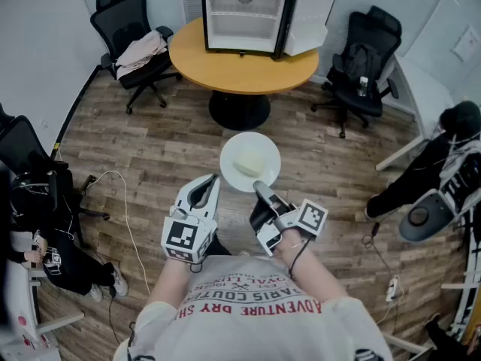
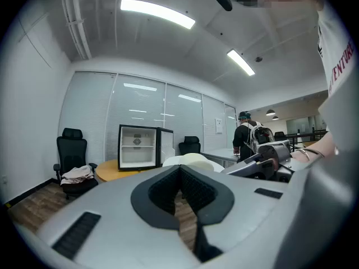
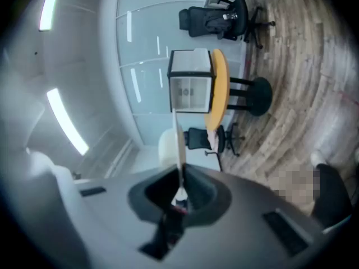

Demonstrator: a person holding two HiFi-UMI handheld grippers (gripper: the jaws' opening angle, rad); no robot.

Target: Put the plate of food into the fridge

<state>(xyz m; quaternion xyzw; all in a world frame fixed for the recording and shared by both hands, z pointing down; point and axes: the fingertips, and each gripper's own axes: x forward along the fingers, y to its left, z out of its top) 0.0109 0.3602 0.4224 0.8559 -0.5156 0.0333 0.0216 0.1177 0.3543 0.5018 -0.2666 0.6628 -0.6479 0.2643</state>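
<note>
While the right gripper clamps the near rim of the plate of food above the wood floor, the left gripper hangs just beside it, jaws together and empty. Ahead, the fridge stands open on a round table, flanked by office chairs.

plate: white, level, pale food | fridge: open, on table
</note>
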